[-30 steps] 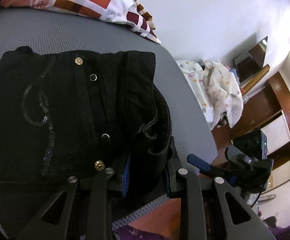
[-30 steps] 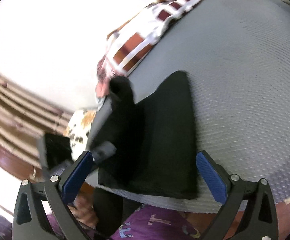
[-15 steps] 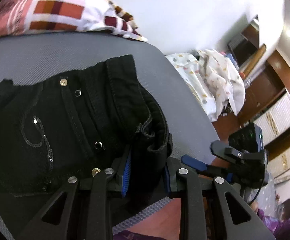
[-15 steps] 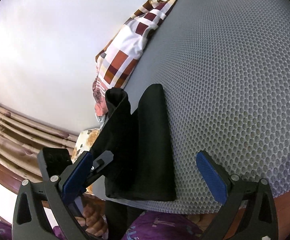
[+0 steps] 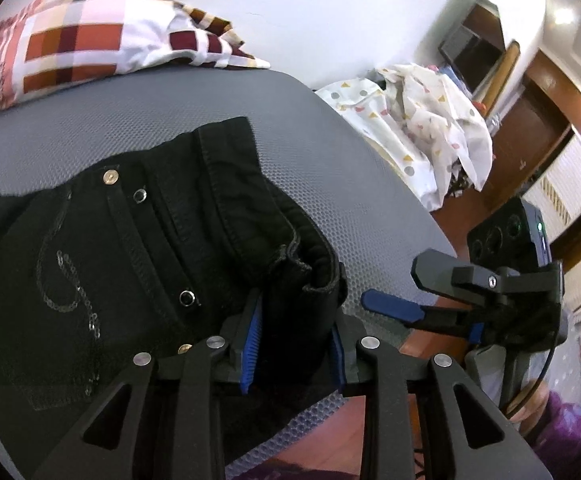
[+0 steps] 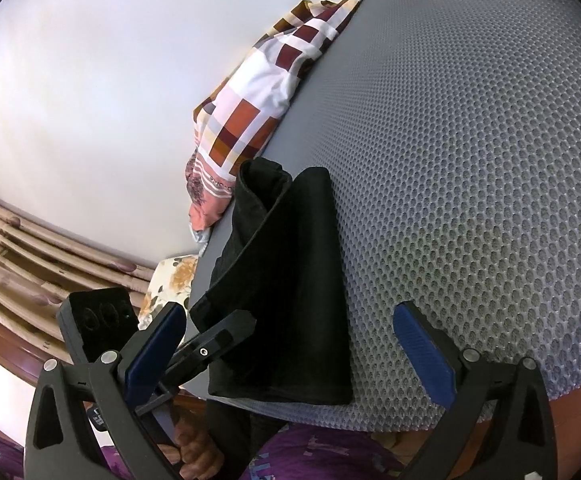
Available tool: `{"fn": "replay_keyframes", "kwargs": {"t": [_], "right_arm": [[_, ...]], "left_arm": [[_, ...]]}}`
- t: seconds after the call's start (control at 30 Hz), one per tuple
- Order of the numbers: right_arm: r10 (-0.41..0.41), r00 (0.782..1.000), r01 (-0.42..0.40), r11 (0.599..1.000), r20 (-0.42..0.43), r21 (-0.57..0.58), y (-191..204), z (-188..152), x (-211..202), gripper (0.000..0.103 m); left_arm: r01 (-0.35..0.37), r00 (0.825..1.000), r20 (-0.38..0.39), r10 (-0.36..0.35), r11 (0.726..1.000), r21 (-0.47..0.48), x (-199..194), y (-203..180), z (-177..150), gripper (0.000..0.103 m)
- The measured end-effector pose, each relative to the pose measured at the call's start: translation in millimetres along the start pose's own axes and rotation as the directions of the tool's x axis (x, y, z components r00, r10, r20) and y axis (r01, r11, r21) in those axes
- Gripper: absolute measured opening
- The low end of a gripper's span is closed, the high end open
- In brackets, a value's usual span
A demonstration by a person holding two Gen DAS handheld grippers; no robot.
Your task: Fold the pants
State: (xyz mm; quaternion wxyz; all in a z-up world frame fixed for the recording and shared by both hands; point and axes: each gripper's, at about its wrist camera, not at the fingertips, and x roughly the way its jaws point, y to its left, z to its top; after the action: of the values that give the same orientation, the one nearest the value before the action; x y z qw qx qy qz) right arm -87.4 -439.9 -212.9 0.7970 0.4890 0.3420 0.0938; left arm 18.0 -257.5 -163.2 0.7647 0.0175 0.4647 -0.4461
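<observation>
Black pants [image 5: 138, 256] with brass studs and a sequin curl lie folded on a grey mesh mattress [image 5: 90, 128]. My left gripper [image 5: 294, 340] is shut on a bunched edge of the pants near the mattress's front edge and lifts it slightly. In the right wrist view the pants [image 6: 290, 292] show as a folded black slab with one side raised. My right gripper [image 6: 290, 344] is open and empty, hovering just off the front edge beside the pants; it also shows in the left wrist view [image 5: 394, 308].
A checked red, white and brown pillow [image 5: 90, 40] lies at the mattress's far edge by a white wall. A white patterned cloth [image 5: 418, 128] is piled beyond the mattress's right side, with wooden cabinets behind. Bare mesh mattress [image 6: 470, 160] stretches right of the pants.
The left gripper has drawn back toward the front edge with the pants edge still in it. The right gripper has stayed open and moved closer over the mattress edge.
</observation>
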Motion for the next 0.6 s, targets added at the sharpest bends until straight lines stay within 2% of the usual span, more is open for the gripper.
{"fn": "replay_keyframes", "kwargs": {"t": [0.07, 0.13, 0.17, 0.2, 0.27, 0.33, 0.43, 0.53, 0.6], "right_arm": [[0.001, 1.000, -0.001, 1.000, 0.002, 0.004, 0.4, -0.9, -0.2, 0.103], [0.004, 1.000, -0.004, 1.000, 0.002, 0.009, 0.0, -0.8, -0.4, 0.103], [0.006, 1.000, -0.006, 1.000, 0.002, 0.012, -0.5, -0.7, -0.7, 0.103], [0.008, 1.000, -0.008, 1.000, 0.003, 0.016, -1.2, -0.3, -0.9, 0.103], [0.014, 1.000, -0.014, 0.999, 0.003, 0.029, -4.1, 2.5, -1.9, 0.103], [0.019, 1.000, -0.019, 0.999, 0.009, 0.047, -8.8, 7.9, -5.4, 0.103], [0.034, 0.999, -0.036, 0.998, 0.042, 0.058, -9.0, 14.0, -19.1, 0.103], [0.071, 0.996, -0.072, 0.997, 0.062, 0.012, 4.6, 19.5, -36.2, 0.103], [0.130, 0.990, -0.129, 0.992, 0.047, -0.014, 15.9, 19.2, -41.7, 0.103]], "left_arm": [[-0.001, 1.000, -0.017, 0.001, 1.000, 0.027, 2.3, -5.4, 1.0, 0.038], [0.031, 0.999, -0.022, -0.031, 0.999, 0.026, -0.3, -9.9, 2.4, 0.047], [0.053, 0.998, -0.023, -0.053, 0.998, 0.028, -1.5, -12.1, 3.7, 0.049], [0.133, 0.991, -0.023, -0.133, 0.991, 0.032, -6.2, -16.6, 5.9, 0.050], [0.241, 0.970, -0.037, -0.239, 0.969, 0.052, -14.3, -27.0, 9.8, 0.061], [0.228, 0.974, -0.030, -0.226, 0.967, 0.113, -25.0, -38.5, 11.8, 0.067], [0.202, 0.977, 0.033, -0.209, 0.967, 0.154, -54.0, -40.7, 12.6, 0.067], [0.129, 0.983, 0.121, -0.142, 0.986, 0.105, -88.8, -16.5, 12.3, 0.073], [0.076, 0.983, 0.167, -0.079, 0.997, 0.021, -112.0, 15.1, 8.1, 0.075]]}}
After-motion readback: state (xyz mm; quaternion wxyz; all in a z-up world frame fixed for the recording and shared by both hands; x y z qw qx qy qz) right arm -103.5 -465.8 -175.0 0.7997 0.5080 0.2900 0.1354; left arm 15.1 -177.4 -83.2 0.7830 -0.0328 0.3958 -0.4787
